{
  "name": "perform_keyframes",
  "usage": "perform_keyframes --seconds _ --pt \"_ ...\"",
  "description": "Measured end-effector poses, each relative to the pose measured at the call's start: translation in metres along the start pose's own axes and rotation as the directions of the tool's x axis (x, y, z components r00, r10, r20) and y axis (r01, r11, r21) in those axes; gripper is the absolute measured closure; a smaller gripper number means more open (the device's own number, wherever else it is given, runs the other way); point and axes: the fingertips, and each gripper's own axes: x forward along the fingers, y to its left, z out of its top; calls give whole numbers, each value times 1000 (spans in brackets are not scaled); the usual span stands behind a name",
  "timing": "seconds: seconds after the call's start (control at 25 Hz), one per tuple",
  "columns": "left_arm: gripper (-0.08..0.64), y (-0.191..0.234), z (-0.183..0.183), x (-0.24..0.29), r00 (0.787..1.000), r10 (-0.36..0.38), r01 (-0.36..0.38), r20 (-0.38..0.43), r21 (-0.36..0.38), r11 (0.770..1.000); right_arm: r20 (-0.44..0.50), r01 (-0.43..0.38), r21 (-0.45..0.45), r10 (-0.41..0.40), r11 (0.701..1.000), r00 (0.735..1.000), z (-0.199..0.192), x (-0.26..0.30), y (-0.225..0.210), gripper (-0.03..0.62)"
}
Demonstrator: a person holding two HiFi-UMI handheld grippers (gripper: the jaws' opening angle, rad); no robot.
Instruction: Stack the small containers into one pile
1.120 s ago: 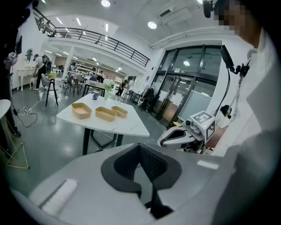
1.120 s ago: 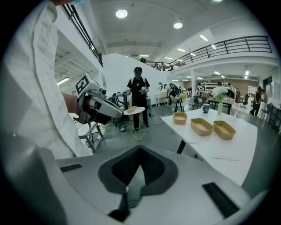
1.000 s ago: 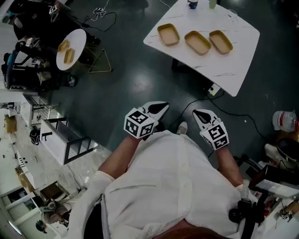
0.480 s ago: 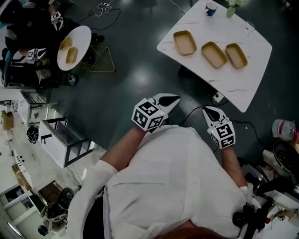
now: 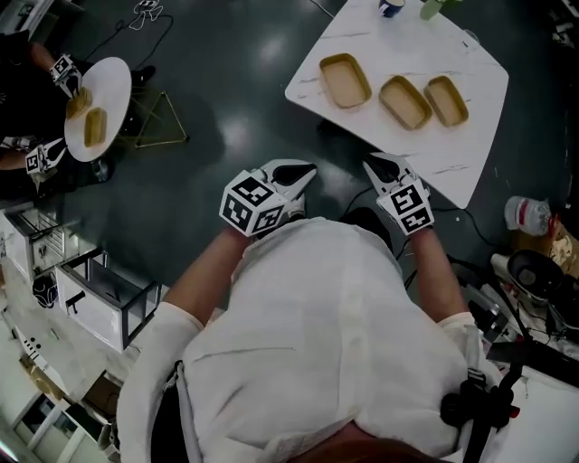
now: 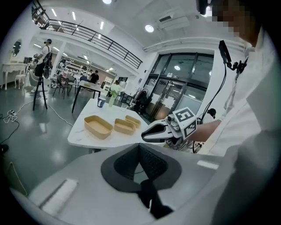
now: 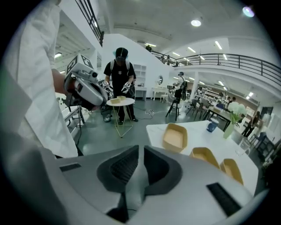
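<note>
Three tan containers stand apart in a row on the white marble table (image 5: 407,45): one at the left (image 5: 346,80), one in the middle (image 5: 404,101), one at the right (image 5: 446,99). They also show in the left gripper view (image 6: 98,126) and the right gripper view (image 7: 175,137). My left gripper (image 5: 303,170) is held close to my body, short of the table, shut and empty. My right gripper (image 5: 375,165) hovers at the table's near edge; its jaws are just beginning to open from shut, with nothing between them. Neither touches a container.
A small round white table (image 5: 113,86) with two more containers stands at the far left, where another person (image 7: 119,70) holds grippers. A blue cup (image 5: 392,7) sits at the marble table's far edge. Cluttered equipment (image 5: 534,271) is at my right, a white shelf (image 5: 109,280) at my left.
I have stepped closer to the marble table. Both grippers moved forward with me, and the right one now reaches the table's near edge.
</note>
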Motion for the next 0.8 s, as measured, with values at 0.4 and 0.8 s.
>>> perform_keyframes --seconds 0.4,0.8 --pt "552 26 9 -7 990 120 -111 75 -114 987 -194 -107 -371 35 922 980 -3 79 -70 583" --pt "554 38 20 -21 950 285 -258 131 -190 947 -303 -240 -539 81 808 950 -11 126 -102 510"
